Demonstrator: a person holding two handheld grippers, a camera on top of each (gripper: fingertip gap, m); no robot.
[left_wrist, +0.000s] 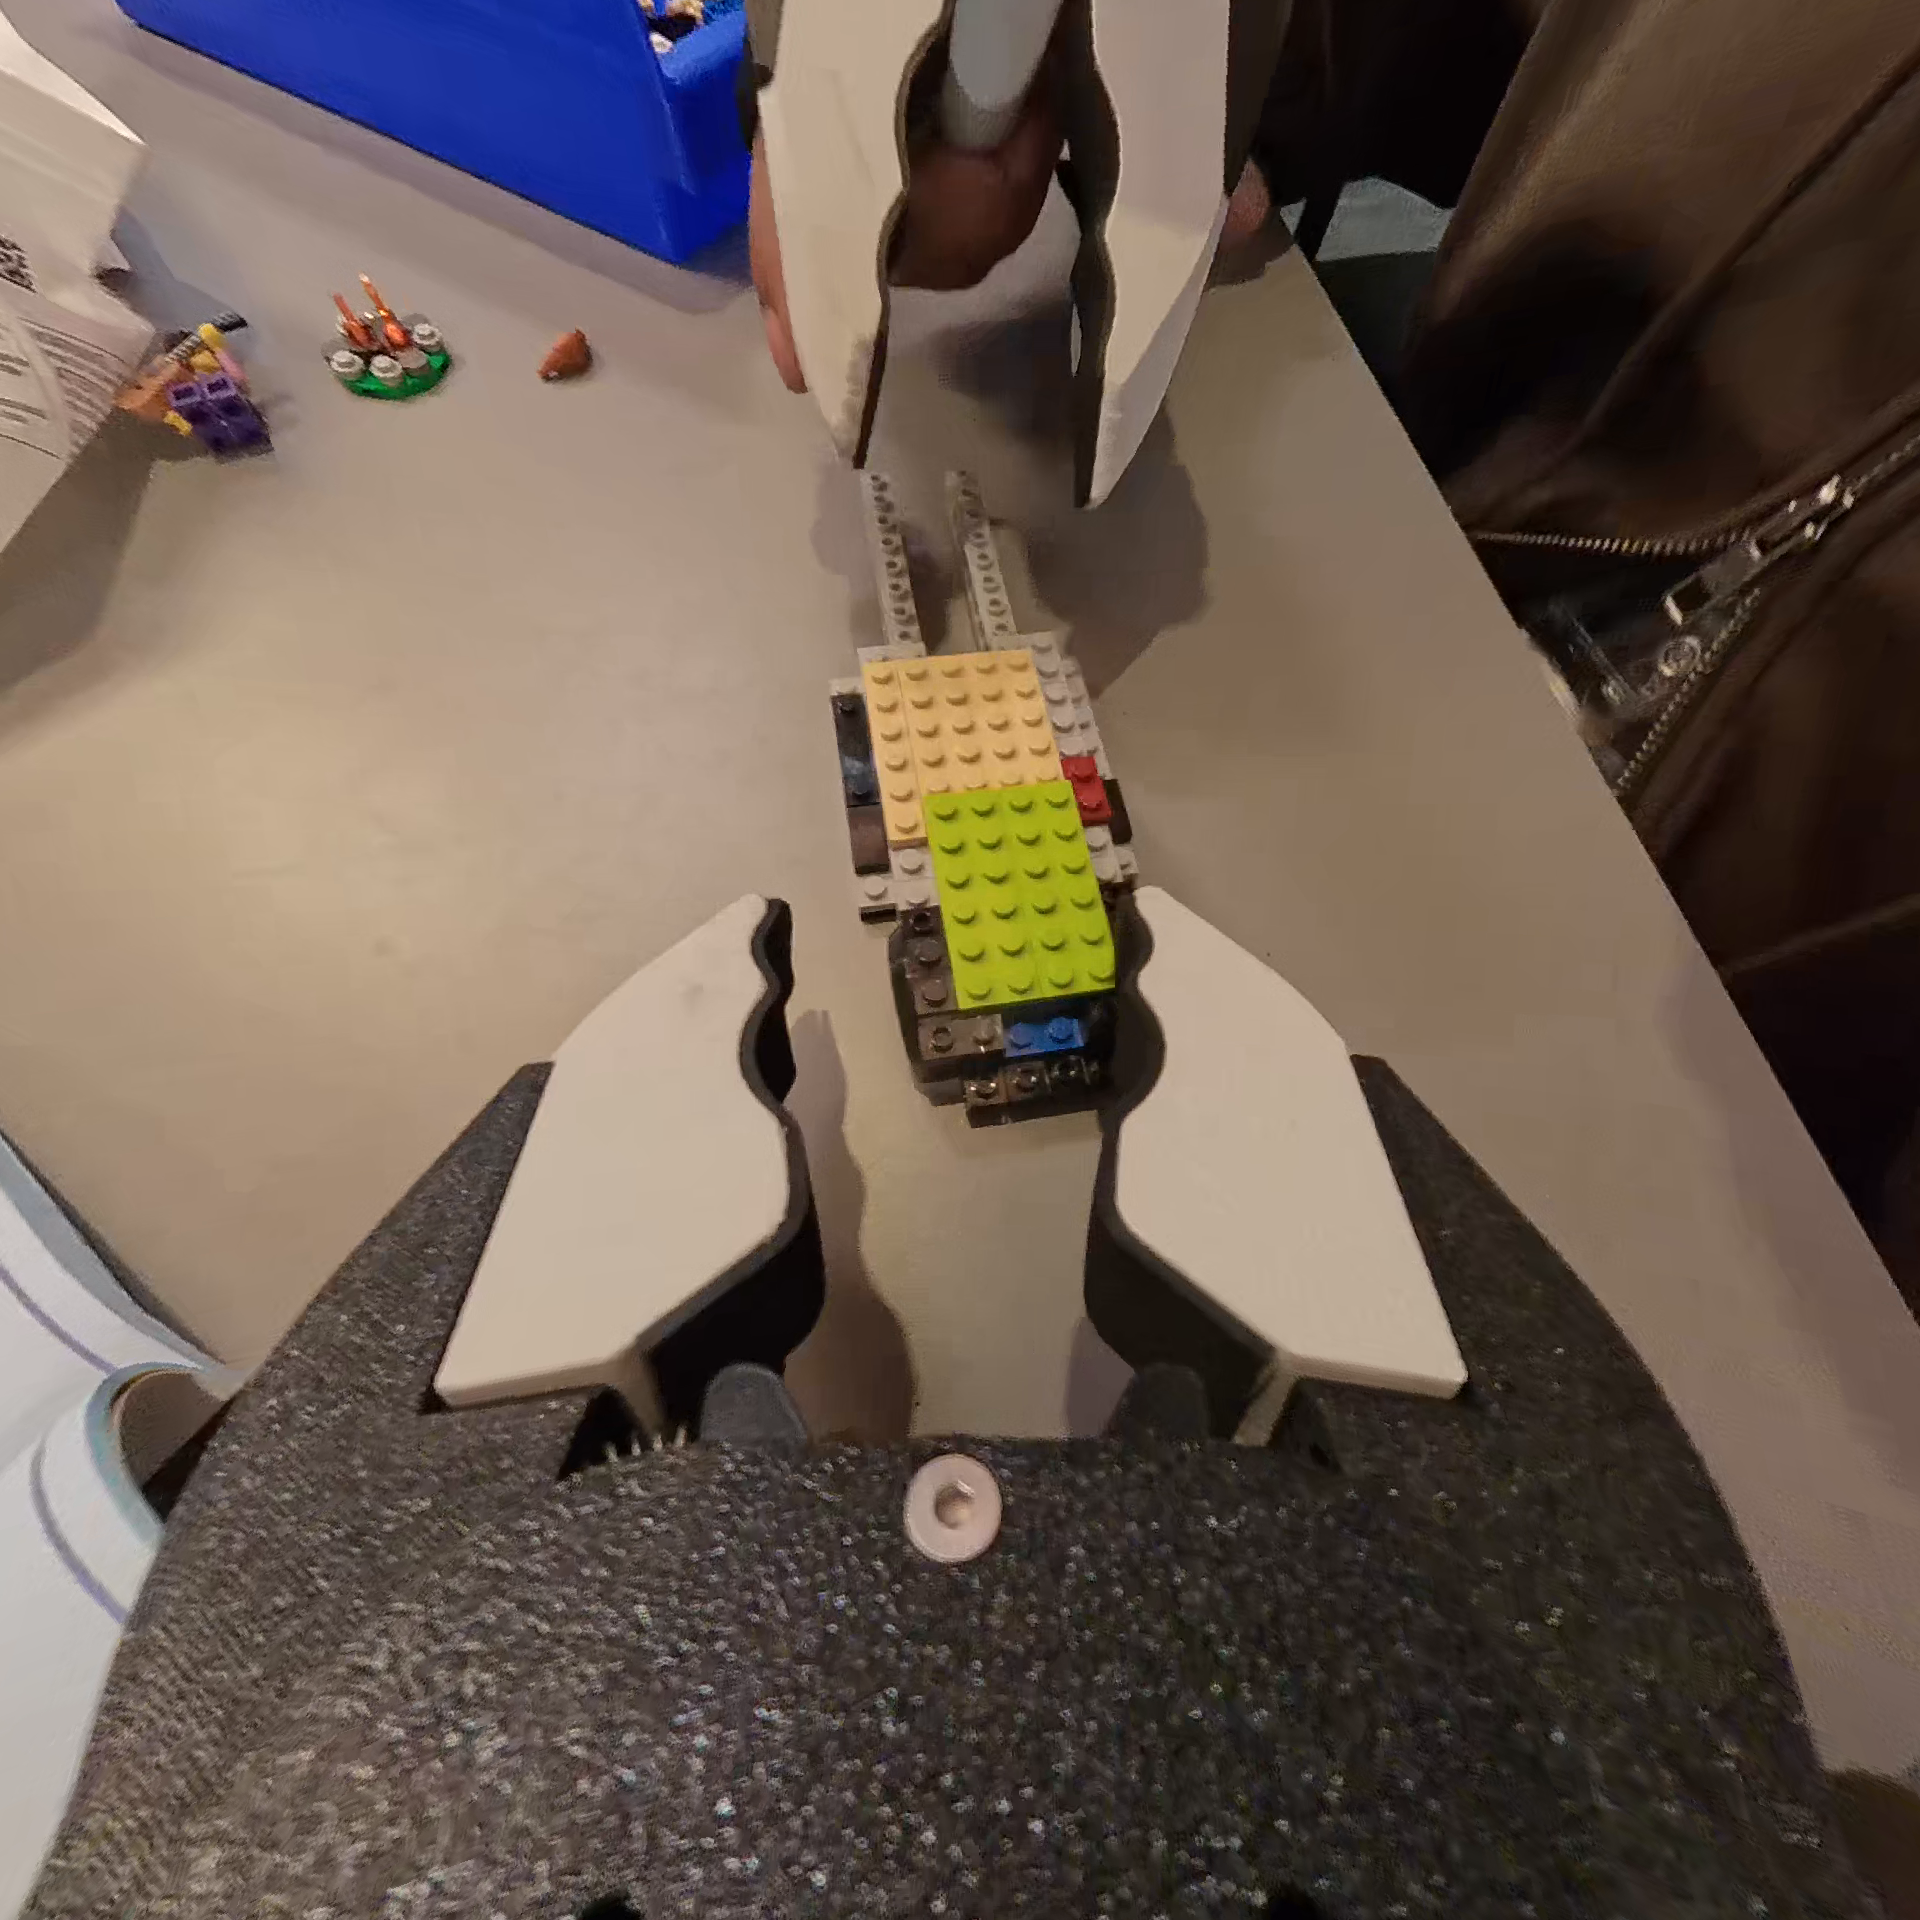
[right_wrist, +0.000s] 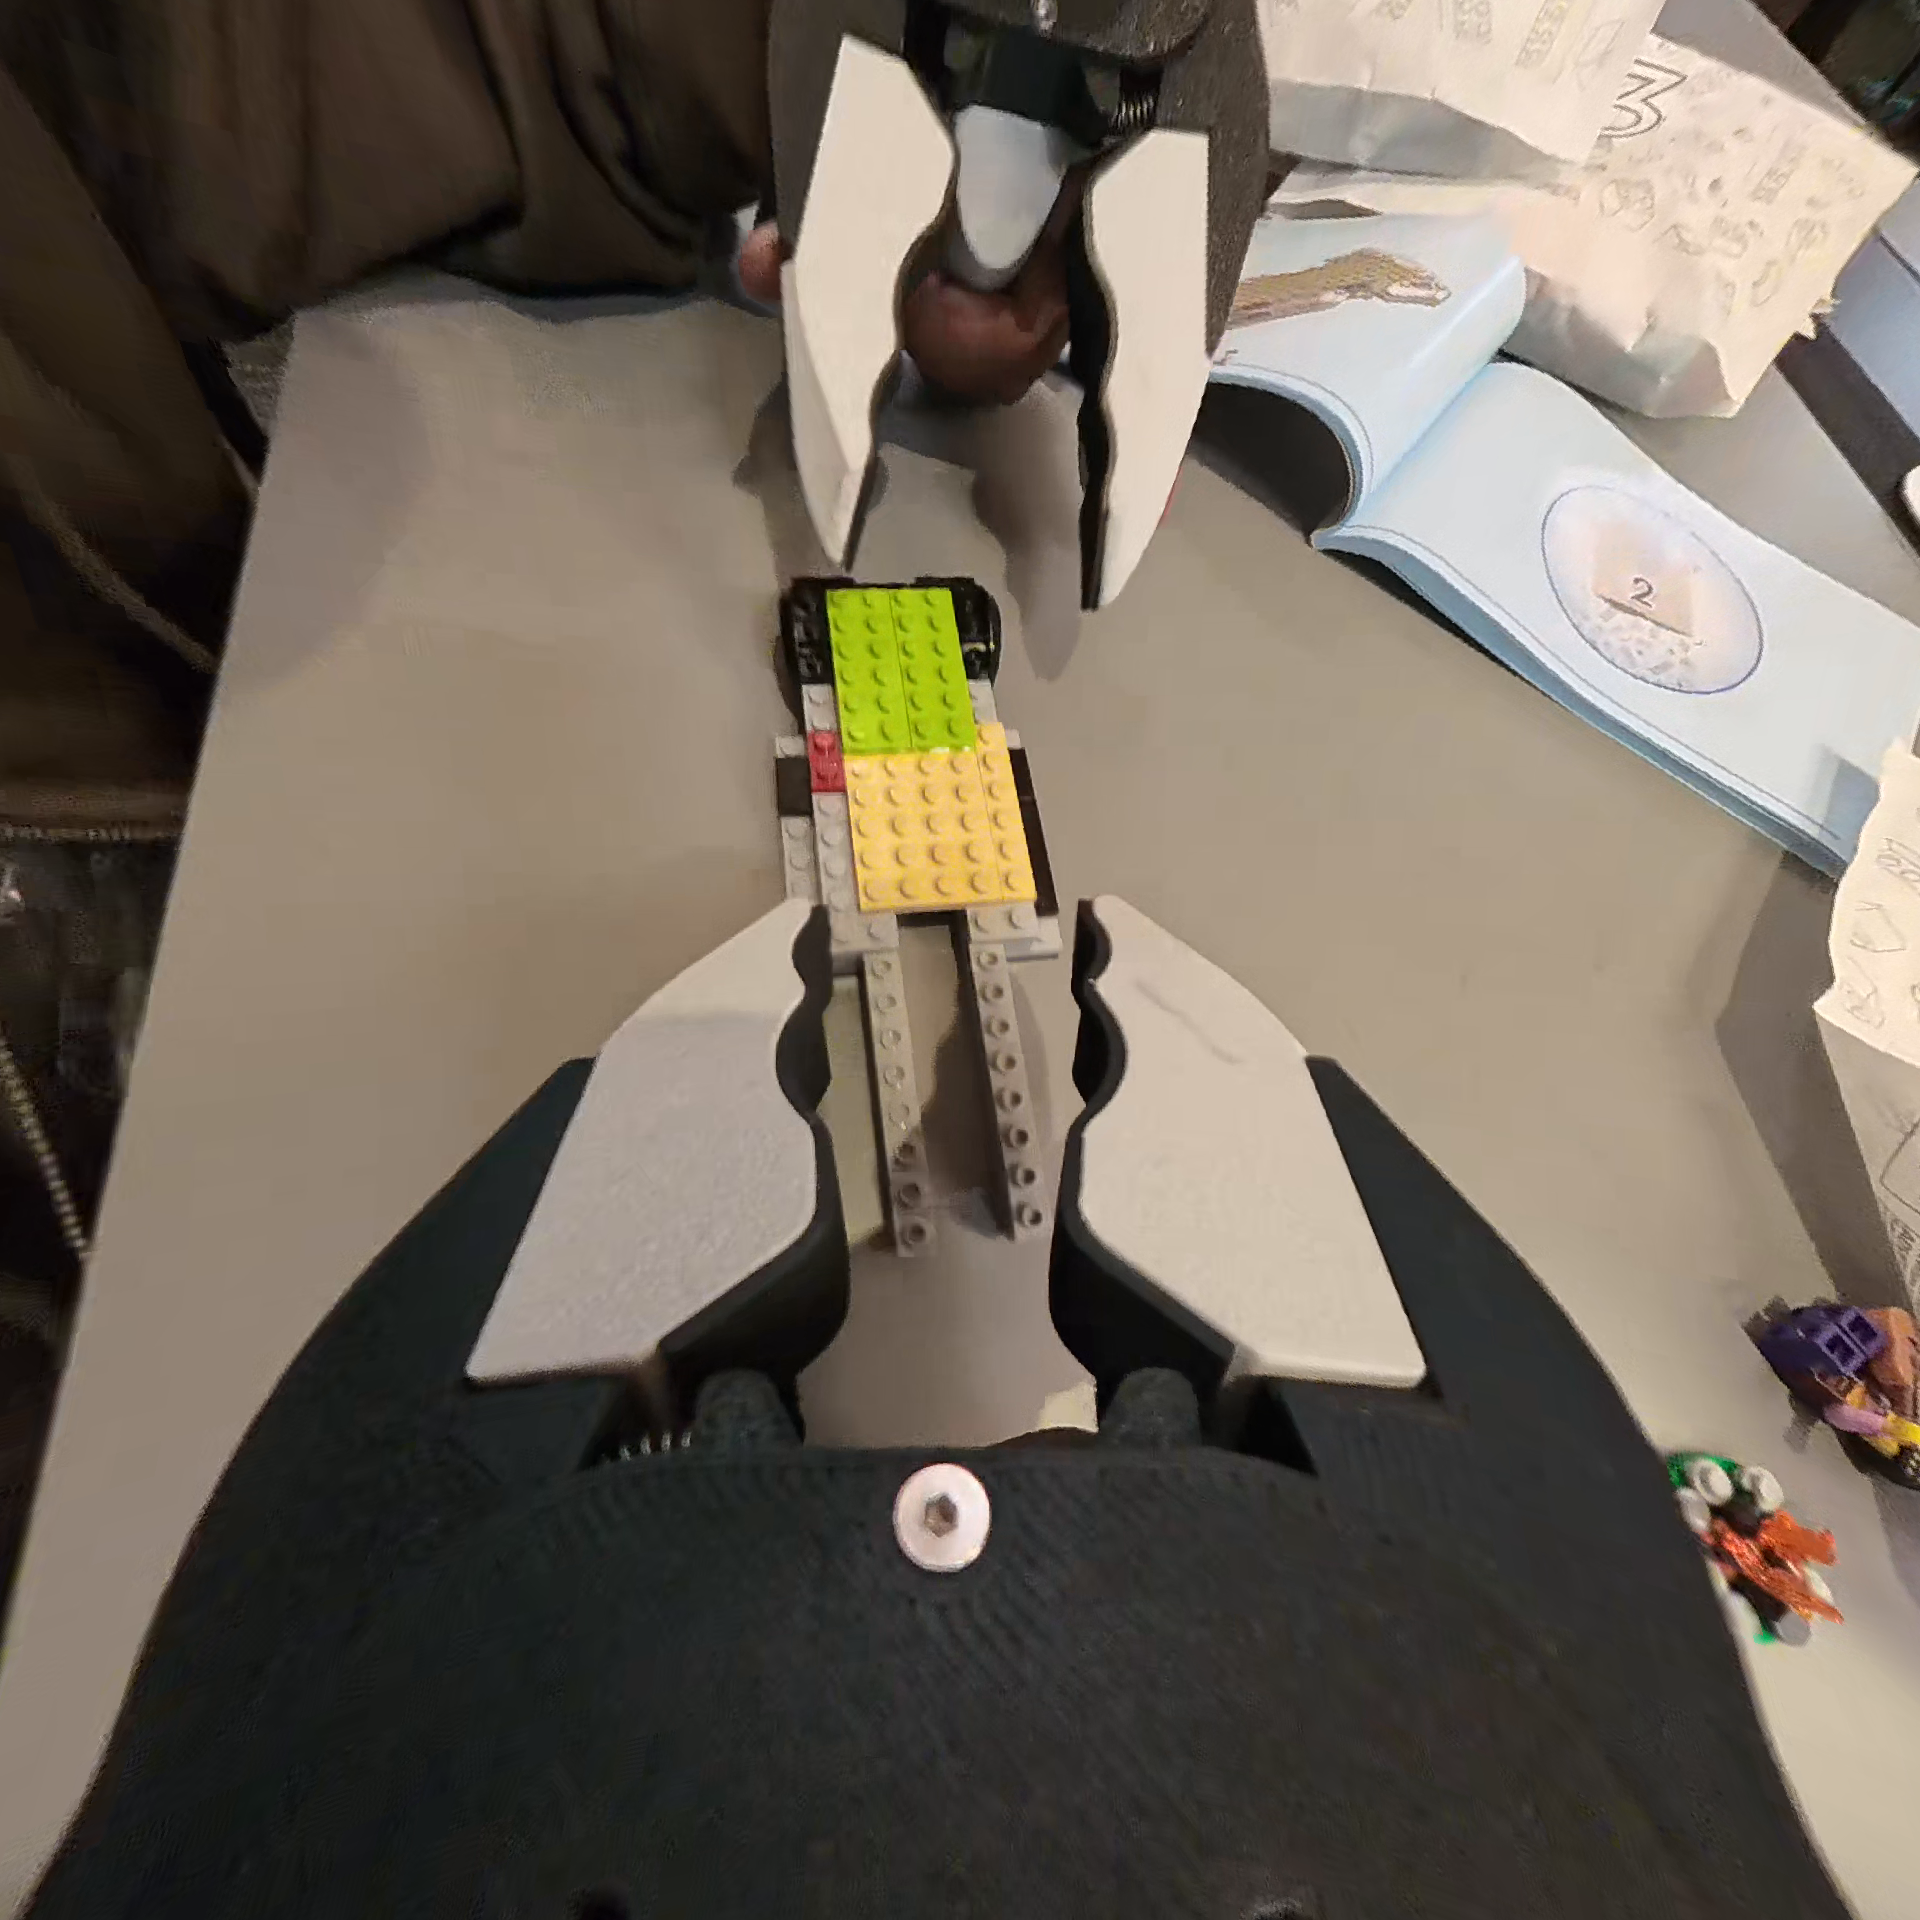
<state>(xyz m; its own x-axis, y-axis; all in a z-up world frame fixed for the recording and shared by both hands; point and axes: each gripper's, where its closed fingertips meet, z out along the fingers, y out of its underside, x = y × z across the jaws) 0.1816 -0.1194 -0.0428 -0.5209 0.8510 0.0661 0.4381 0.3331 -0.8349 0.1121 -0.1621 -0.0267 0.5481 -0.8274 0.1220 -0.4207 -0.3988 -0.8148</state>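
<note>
A long brick model (left_wrist: 987, 831) lies flat on the grey bench (left_wrist: 468, 727), near its edge beside a person in a dark brown jacket (left_wrist: 1714, 520). The model has a lime plate (left_wrist: 1018, 904) at one end, a tan plate (left_wrist: 961, 727) in the middle, a small red piece (left_wrist: 1086, 784) on one side and two thin grey bars (right_wrist: 951, 1091) running out from the other end.

The left gripper (left_wrist: 961, 914) is open wide around the model's dark, lime-topped end. One pad (left_wrist: 1132, 966) sits right against the model's side; the other (left_wrist: 774, 966) stands clear of it, with bare bench between.

The right gripper (right_wrist: 940, 914) faces it from the opposite end, also open, its fingers either side of the two grey bars. A gap shows beside the outer pad (right_wrist: 1091, 987); the other pad (right_wrist: 805, 997) is just beside the model's grey base, and I cannot tell whether it touches.

Farther along the bench lie a purple brick figure (left_wrist: 203, 390), a small green disc with orange pieces (left_wrist: 390, 348) and a little brown piece (left_wrist: 566, 355). A blue bin (left_wrist: 499, 114) stands toward the far corner, and an open pale-blue booklet (right_wrist: 1558, 582) with loose paper sheets (right_wrist: 1662, 156) lies by the opposite edge.
</note>
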